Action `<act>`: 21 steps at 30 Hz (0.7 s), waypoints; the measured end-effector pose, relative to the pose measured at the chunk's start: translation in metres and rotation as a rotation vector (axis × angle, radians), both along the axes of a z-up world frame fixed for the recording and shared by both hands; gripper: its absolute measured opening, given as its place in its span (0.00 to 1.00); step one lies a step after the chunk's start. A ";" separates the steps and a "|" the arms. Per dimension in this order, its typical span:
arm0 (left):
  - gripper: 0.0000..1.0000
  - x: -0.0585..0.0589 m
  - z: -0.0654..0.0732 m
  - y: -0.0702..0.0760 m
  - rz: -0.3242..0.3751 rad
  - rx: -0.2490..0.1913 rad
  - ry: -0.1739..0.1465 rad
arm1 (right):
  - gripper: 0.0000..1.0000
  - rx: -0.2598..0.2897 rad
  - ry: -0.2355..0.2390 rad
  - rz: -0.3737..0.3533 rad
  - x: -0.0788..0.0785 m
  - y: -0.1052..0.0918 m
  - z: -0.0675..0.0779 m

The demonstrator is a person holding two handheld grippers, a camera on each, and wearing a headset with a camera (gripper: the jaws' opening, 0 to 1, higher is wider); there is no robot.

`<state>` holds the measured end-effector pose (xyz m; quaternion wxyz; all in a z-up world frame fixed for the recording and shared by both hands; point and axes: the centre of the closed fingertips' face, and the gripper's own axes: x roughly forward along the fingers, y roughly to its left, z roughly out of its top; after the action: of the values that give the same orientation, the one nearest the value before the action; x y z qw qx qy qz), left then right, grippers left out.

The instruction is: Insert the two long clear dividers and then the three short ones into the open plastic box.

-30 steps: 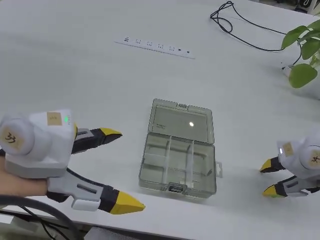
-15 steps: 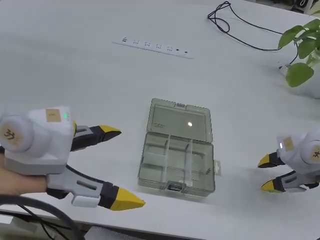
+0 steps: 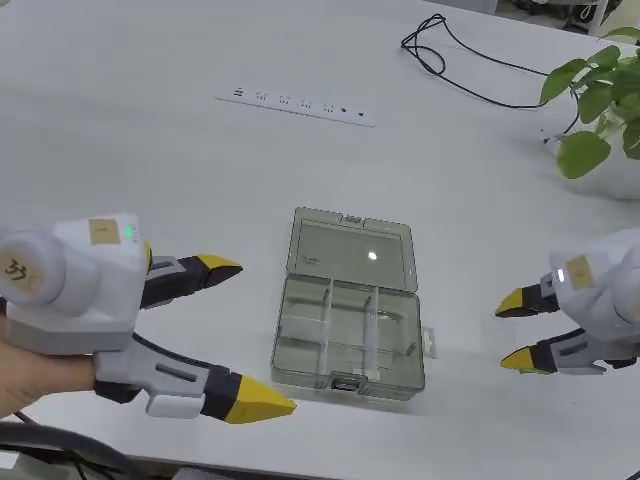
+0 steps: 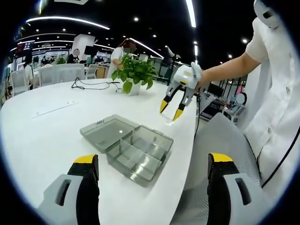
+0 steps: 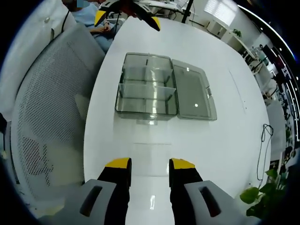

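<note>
Presently: power strip (image 3: 295,104), black cable (image 3: 452,62), potted plant (image 3: 592,105) beyond plastic box (image 3: 350,312); left gripper (image 3: 260,337) wide, right gripper (image 3: 503,335) narrower, empty, nearer box than before.

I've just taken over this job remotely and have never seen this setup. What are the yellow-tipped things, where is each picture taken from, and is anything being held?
There is no robot here: a person holds a two-jaw gripper in each hand. The head view looks down from a headset camera. Each round gripper view looks along that gripper's own yellow-tipped jaws. On the white table lie an open plastic box with clear dividers standing inside, a power strip, a black cable and a plant. The left gripper and right gripper hover on either side of the box, both open and holding nothing.
</note>
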<state>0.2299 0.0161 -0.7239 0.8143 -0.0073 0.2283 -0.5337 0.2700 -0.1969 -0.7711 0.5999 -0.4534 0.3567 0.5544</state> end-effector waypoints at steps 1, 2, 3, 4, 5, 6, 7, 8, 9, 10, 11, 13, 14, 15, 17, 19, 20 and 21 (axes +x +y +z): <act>0.99 0.001 0.002 -0.001 0.002 -0.004 -0.001 | 0.32 0.010 -0.007 0.004 -0.001 0.005 0.006; 0.98 0.002 0.003 -0.002 0.006 -0.006 0.000 | 0.32 0.015 -0.010 0.005 -0.002 0.009 0.009; 0.98 0.003 0.005 -0.004 0.007 -0.011 0.004 | 0.32 0.023 -0.016 0.008 -0.004 0.014 0.015; 0.97 0.003 0.006 -0.005 0.007 -0.015 0.005 | 0.32 0.029 -0.019 0.009 -0.005 0.017 0.018; 0.97 0.004 0.008 -0.007 0.007 -0.020 0.006 | 0.32 0.035 -0.022 0.013 -0.006 0.021 0.021; 0.97 0.004 0.009 -0.008 0.009 -0.020 0.010 | 0.32 0.041 -0.026 0.012 -0.007 0.025 0.025; 0.96 0.004 0.009 -0.009 0.011 -0.021 0.016 | 0.32 0.045 -0.031 0.012 -0.008 0.029 0.028; 0.94 0.005 0.011 -0.012 0.015 -0.026 0.023 | 0.32 0.050 -0.040 0.014 -0.010 0.033 0.032; 0.93 0.006 0.014 -0.013 0.020 -0.033 0.028 | 0.32 0.052 -0.045 0.015 -0.011 0.036 0.035; 0.92 0.006 0.016 -0.015 0.025 -0.044 0.039 | 0.32 0.056 -0.051 0.018 -0.012 0.040 0.038; 0.92 0.006 0.019 -0.019 0.025 -0.059 0.047 | 0.32 0.061 -0.058 0.020 -0.013 0.044 0.042; 0.89 0.008 0.023 -0.023 0.037 -0.069 0.068 | 0.32 0.071 -0.066 0.023 -0.016 0.052 0.048; 0.88 0.008 0.025 -0.026 0.035 -0.080 0.074 | 0.32 0.074 -0.071 0.025 -0.017 0.055 0.050; 0.88 0.009 0.028 -0.029 0.038 -0.090 0.081 | 0.32 0.076 -0.075 0.027 -0.018 0.058 0.052; 0.86 0.010 0.032 -0.035 0.046 -0.109 0.101 | 0.32 0.087 -0.085 0.027 -0.020 0.066 0.058; 0.84 0.010 0.034 -0.039 0.058 -0.127 0.134 | 0.32 0.094 -0.088 0.026 -0.022 0.071 0.062; 0.83 0.010 0.036 -0.041 0.057 -0.138 0.137 | 0.32 0.097 -0.091 0.028 -0.023 0.073 0.063; 0.83 0.011 0.038 -0.045 0.062 -0.150 0.146 | 0.32 0.098 -0.096 0.030 -0.024 0.077 0.065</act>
<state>0.2410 -0.0286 -0.6856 0.8087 -0.1144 0.2461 -0.5219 0.2460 -0.1201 -0.7058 0.6295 -0.4546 0.2932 0.5578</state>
